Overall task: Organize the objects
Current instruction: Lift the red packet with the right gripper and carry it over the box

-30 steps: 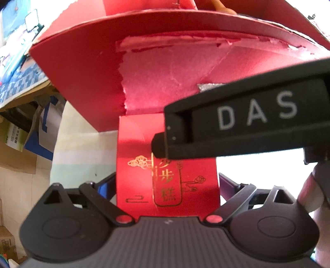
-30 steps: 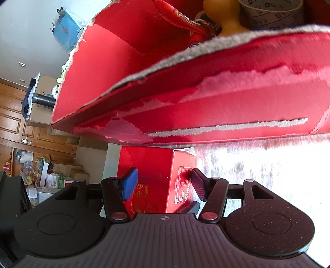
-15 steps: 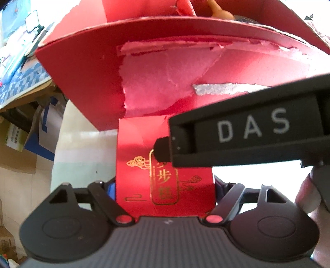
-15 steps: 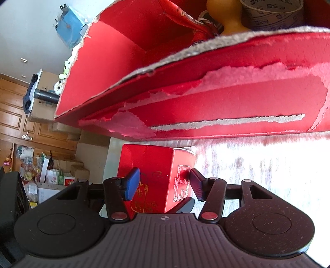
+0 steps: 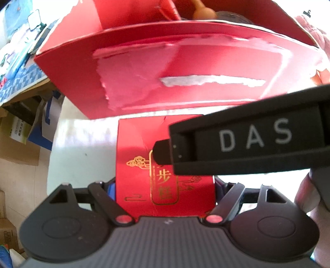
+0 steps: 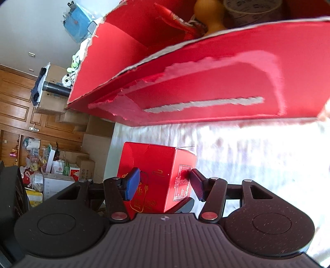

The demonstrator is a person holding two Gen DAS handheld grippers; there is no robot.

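Note:
A small red box (image 5: 136, 148) with gold characters sits between the pads of my left gripper (image 5: 165, 187), which is shut on its two sides. My right gripper (image 6: 164, 184) is shut on the same box (image 6: 156, 162) across its depth. Its blue pad lies on the printed face and the dark pad at the back edge. In the left wrist view one black finger (image 5: 247, 142) of the right gripper crosses the box's front. Just beyond stands a large open red carton (image 5: 185, 61) (image 6: 206, 82) with torn outer paper.
Inside the carton lie a yellow gourd shape (image 6: 210, 14), a grey roll (image 6: 253, 10) and red cloth. A white tablecloth (image 6: 257, 154) covers the surface. Cardboard boxes (image 6: 86, 165) and wooden doors (image 6: 16, 99) stand off to the left. A hand (image 5: 309, 195) shows at the right.
The left jaws have closed in on the small red box. Both grippers have since risen with it, so the carton's rim sits lower in view and more of its inside shows.

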